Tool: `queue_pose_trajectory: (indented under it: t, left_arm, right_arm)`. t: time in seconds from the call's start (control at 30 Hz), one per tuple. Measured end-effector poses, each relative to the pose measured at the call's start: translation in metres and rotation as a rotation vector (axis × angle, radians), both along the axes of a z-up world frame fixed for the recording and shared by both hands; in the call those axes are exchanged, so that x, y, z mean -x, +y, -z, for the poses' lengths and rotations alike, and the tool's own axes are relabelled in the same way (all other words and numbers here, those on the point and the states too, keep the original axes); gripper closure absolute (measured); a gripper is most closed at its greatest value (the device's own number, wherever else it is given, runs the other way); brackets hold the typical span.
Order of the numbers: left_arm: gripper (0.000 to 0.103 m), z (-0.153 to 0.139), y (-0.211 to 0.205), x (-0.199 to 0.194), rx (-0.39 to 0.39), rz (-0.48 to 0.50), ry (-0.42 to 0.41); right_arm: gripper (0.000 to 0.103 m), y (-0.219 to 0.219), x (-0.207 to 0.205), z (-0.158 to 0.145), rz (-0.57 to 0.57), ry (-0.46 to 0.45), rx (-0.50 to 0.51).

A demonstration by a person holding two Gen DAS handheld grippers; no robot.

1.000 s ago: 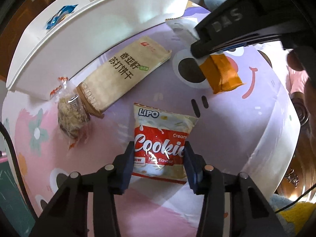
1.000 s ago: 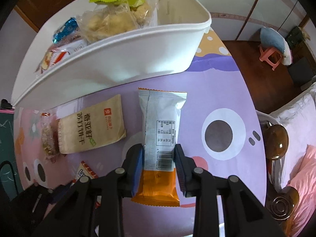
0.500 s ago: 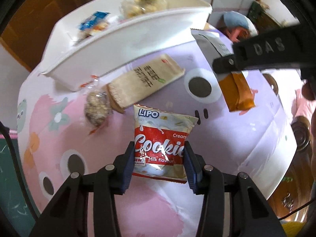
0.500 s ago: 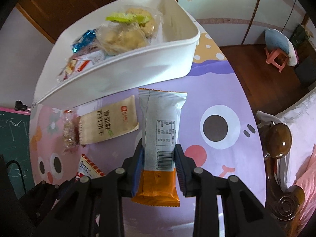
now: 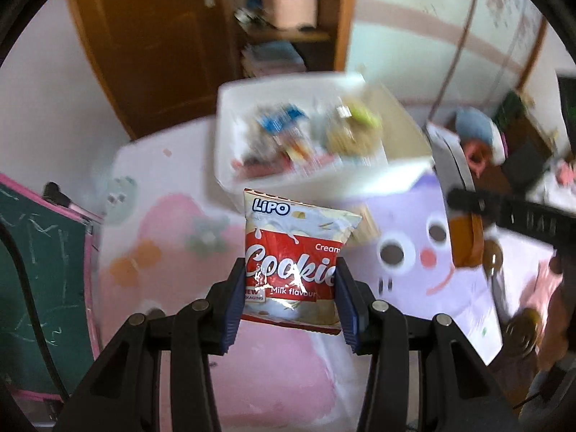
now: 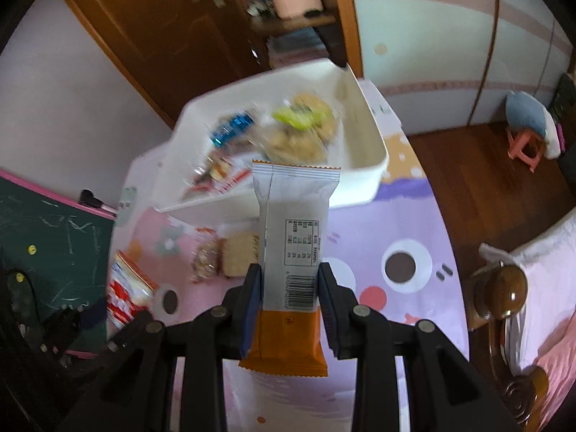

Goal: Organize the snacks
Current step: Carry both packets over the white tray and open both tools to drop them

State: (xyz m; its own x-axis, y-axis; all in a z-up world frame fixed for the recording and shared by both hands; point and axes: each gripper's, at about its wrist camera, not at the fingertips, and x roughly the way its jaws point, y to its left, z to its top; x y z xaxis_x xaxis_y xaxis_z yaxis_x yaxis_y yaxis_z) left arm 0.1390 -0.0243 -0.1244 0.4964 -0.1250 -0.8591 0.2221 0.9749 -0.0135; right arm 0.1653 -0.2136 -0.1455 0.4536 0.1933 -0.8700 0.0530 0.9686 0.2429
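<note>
Both packs have come up off the counter (image 6: 414,216) since a second ago; the bin (image 6: 374,169), which I saw only from the side then, now shows its inside from above. My left gripper (image 5: 289,280) has its fingers (image 5: 234,302) closed on the sides of the cookie pack (image 5: 293,252), held clear above the pink end of the counter; my right gripper (image 6: 289,300) has its fingers (image 6: 252,306) pinched on the bar (image 6: 293,248), white end forward and orange end toward me, in front of the bin's near wall. From the left view I see the bar and the right gripper at the right edge, over the purple end. The bin stands at the counter's far edge, with blurred snacks inside; a cracker pack (image 6: 239,255) and a small clear bag (image 6: 205,261) lie on the counter just before it.
</note>
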Motion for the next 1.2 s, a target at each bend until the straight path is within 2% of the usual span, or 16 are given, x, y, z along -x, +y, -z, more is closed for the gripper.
queue_pose_trajectory:
  t: [0.17, 0.27, 0.4, 0.57, 0.7, 0.83, 1.07, 1.2]
  left_arm:
    - [0.059, -0.05, 0.019, -0.026, 0.024, -0.046, -0.101]
    - [0.059, -0.074, 0.02, -0.048, 0.013, -0.052, -0.161]
    - [0.059, -0.092, 0.012, -0.079, 0.025, -0.041, -0.196]
    - [0.059, -0.098, -0.007, -0.119, 0.032, -0.029, -0.212]
    - [0.059, -0.086, -0.022, -0.154, 0.039, -0.025, -0.185]
    - [0.059, -0.066, -0.031, -0.182, 0.032, -0.029, -0.153]
    - [0.059, -0.03, -0.038, -0.212, 0.004, -0.045, -0.1]
    - [0.058, -0.015, -0.042, -0.223, -0.014, -0.036, -0.078]
  right_arm:
    - [0.072, 0.005, -0.013, -0.04, -0.035, -0.085, 0.014]
    - [0.072, 0.006, -0.026, -0.065, -0.053, -0.141, 0.024]
    - [0.072, 0.008, -0.05, -0.096, -0.066, -0.211, 0.045]
    - [0.071, 0.01, -0.085, -0.121, -0.056, -0.271, 0.075]
    - [0.071, 0.011, -0.113, -0.116, -0.036, -0.251, 0.072]
    - [0.07, 0.01, -0.14, -0.098, -0.016, -0.205, 0.074]
    - [0.07, 0.01, -0.174, -0.058, 0.004, -0.109, 0.086]
    - [0.07, 0.01, -0.184, -0.043, 0.007, -0.085, 0.09]
